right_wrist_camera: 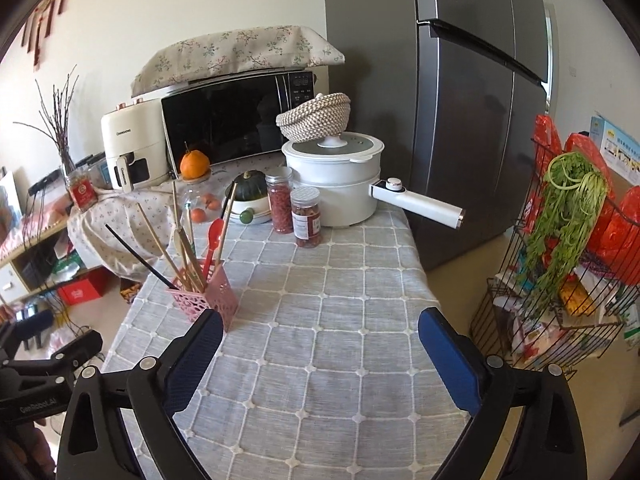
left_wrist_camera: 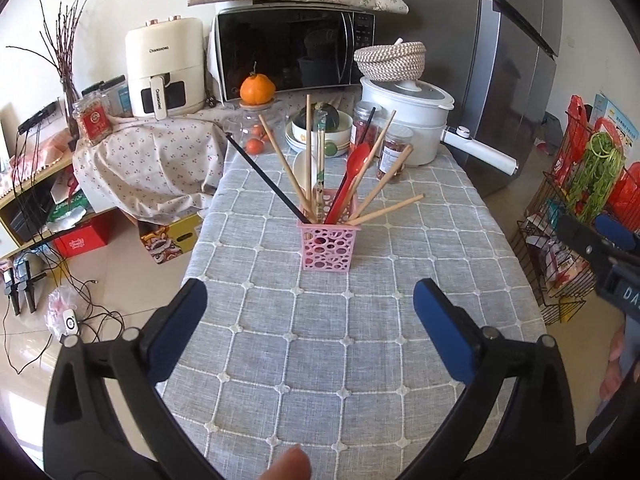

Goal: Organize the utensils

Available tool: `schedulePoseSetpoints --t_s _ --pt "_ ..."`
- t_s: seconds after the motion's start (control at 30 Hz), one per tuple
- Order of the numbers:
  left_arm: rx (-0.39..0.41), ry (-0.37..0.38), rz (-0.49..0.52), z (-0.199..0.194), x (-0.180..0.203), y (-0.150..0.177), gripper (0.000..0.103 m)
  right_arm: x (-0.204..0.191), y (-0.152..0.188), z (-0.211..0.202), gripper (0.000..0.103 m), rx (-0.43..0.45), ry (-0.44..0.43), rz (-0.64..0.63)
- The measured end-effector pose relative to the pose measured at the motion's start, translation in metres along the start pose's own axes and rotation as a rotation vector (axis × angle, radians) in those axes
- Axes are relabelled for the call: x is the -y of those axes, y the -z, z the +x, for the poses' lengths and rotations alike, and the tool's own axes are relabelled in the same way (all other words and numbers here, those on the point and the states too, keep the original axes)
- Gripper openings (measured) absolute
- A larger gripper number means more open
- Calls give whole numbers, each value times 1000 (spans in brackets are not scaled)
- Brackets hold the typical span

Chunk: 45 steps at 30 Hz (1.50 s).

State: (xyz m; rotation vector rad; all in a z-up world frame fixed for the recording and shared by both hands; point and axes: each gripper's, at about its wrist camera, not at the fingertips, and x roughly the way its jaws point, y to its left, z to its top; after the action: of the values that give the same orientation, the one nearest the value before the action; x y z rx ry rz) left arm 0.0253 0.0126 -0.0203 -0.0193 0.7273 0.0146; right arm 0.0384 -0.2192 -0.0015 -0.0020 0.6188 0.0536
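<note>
While pink perforated holder (left_wrist_camera: 327, 246) stands upright on grey checked tablecloth (left_wrist_camera: 320, 360), straight ahead of left gripper (left_wrist_camera: 310, 304) and well beyond its fingertips, wooden chopsticks (left_wrist_camera: 384, 210), black chopstick (left_wrist_camera: 264, 178), red spoon (left_wrist_camera: 347, 184) fan out from it. Left jaws released wide, nothing between. Right gripper (right_wrist_camera: 320, 330) likewise spread, empty; holder just beyond its left finger. Farther off: jars (right_wrist_camera: 306, 216), white pot (right_wrist_camera: 340, 178), bowls. Holder's base partly hidden by that finger.
</note>
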Motion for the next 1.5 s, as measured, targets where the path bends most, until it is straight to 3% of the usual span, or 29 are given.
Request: schedulePoseSetpoints --t_s 0.6,1.5 --pt "24 -2 -19 -6 0 2 103 -8 7 21 99 -72 -9 0" --pt "12 -12 2 -3 4 2 103 -10 6 21 99 -71 -11 -7"
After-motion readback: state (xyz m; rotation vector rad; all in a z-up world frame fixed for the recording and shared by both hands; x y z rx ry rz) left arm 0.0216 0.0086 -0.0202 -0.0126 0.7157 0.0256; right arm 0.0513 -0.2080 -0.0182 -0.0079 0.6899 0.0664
